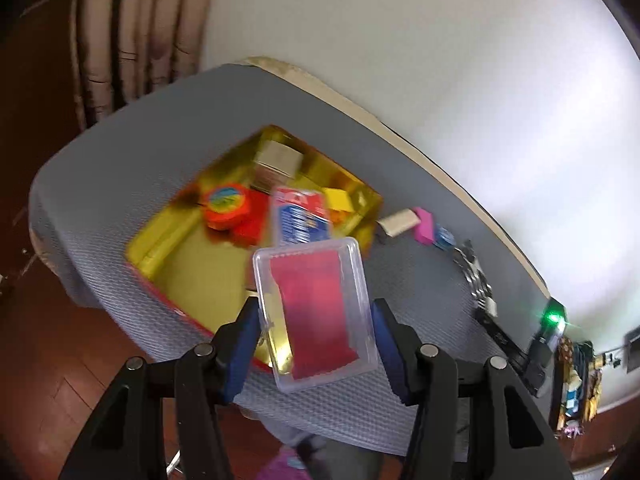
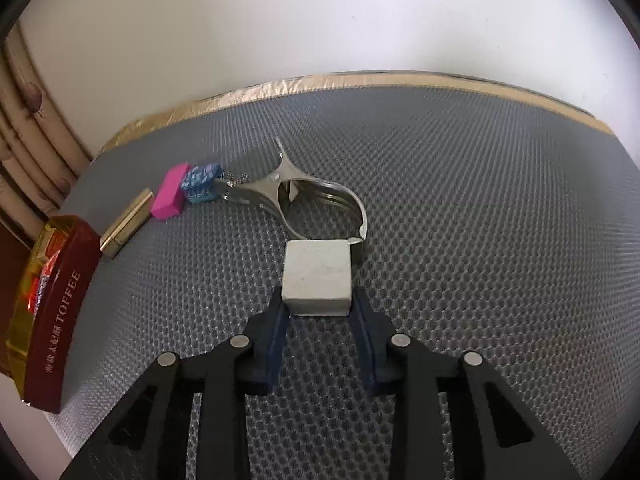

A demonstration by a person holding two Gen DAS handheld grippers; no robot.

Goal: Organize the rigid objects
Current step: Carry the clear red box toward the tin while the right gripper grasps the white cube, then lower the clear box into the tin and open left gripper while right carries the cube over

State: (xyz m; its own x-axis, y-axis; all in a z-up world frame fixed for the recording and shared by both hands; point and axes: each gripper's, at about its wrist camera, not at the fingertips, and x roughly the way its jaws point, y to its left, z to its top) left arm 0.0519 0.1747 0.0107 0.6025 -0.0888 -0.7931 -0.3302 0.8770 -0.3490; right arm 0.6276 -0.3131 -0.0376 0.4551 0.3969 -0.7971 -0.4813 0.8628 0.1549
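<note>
My left gripper (image 1: 316, 320) is shut on a clear plastic case (image 1: 316, 308) with a red card inside, held above the near corner of a gold tin (image 1: 160, 244). The tin holds an orange round toy (image 1: 226, 206), a blue packet (image 1: 298, 222), a yellow block (image 1: 338, 199) and a beige box (image 1: 278, 162). My right gripper (image 2: 318, 308) is shut on a grey cube (image 2: 317, 276), just above the grey mesh mat (image 2: 480, 200). The red toffee tin (image 2: 54, 316) shows at the left of the right wrist view.
On the mat lie a gold bar (image 2: 127, 222), a pink block (image 2: 170, 196), a small blue block (image 2: 201, 183) on a chain, and a metal clip tool (image 2: 312, 196). The same items show in the left wrist view, right of the tin (image 1: 424, 226). A white wall stands behind.
</note>
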